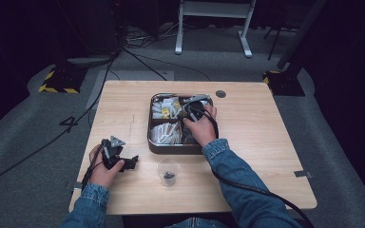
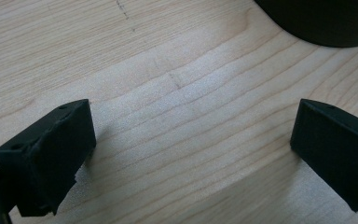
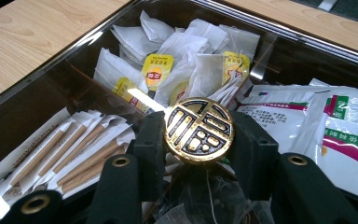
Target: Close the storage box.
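Gold knob point(image 3: 199, 129), a round embossed metal disc with dark recesses between raised gilt bars, sits clamped between the two black jaws of the right gripper point(image 3: 199, 140). It appears to be the handle of a clear lid point(image 3: 74, 60) over a dark, shallow metal tray point(image 1: 153, 142) that stands near the far edge of the tabletop point(image 1: 266, 142), at its middle.

Through the glossy lid show white paper tea bags point(image 3: 191, 60) with yellow tags in the far compartment, slim paper sugar sticks point(image 3: 74, 149) in the near one, and flat printed sachets point(image 3: 307, 112) with green and magenta stripes alongside.

The left gripper point(image 1: 116, 156) rests near the tabletop's left edge, its jaws wide apart over bare pale wood grain, holding nothing. A small clear plastic cup point(image 1: 168, 172) with something dark inside stands toward the near edge.

Likely risks: the knob is smooth and rounded, so the grip could slip if the lid is lifted at a tilt; the lid could then drop onto the tray or scatter the light paper packets. Nothing steadies the tray, which may shift or lift with the lid.
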`<action>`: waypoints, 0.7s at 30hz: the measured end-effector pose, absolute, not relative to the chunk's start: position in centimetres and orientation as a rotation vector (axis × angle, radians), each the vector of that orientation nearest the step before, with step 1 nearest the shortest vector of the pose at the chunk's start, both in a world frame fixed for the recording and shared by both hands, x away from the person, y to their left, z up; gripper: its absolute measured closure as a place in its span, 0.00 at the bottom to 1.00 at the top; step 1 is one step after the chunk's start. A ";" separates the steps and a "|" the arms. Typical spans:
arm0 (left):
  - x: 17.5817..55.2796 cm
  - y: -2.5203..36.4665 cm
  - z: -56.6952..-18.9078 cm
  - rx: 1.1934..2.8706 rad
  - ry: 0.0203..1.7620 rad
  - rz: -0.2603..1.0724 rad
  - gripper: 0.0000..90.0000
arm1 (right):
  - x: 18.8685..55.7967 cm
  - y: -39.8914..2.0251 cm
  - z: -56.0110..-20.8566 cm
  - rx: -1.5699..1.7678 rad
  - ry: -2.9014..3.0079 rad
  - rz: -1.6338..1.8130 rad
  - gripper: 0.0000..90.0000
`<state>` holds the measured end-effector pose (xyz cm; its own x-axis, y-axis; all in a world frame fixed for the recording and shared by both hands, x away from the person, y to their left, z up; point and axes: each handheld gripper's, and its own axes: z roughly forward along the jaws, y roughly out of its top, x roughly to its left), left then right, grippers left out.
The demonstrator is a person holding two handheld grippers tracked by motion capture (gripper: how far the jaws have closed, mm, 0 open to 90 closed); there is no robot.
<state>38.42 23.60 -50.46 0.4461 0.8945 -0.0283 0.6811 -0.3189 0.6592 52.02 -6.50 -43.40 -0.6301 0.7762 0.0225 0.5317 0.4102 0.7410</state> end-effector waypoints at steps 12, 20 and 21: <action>38.4 23.6 -50.5 2.099 1.313 0.462 0.00 | 52.2 -6.4 -43.6 1.130 2.351 1.053 0.65; 38.4 23.6 -50.5 2.099 1.314 0.460 0.00 | 52.1 -6.5 -43.7 1.127 2.353 1.054 0.65; 38.4 23.6 -50.5 2.099 1.314 0.460 0.00 | 52.1 -6.5 -43.7 1.128 2.353 1.054 0.65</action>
<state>38.42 23.60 -50.46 0.4464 0.8944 -0.0285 0.6812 -0.3190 0.6589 52.11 -6.48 -43.68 -0.6344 0.7727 0.0237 0.5321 0.4142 0.7385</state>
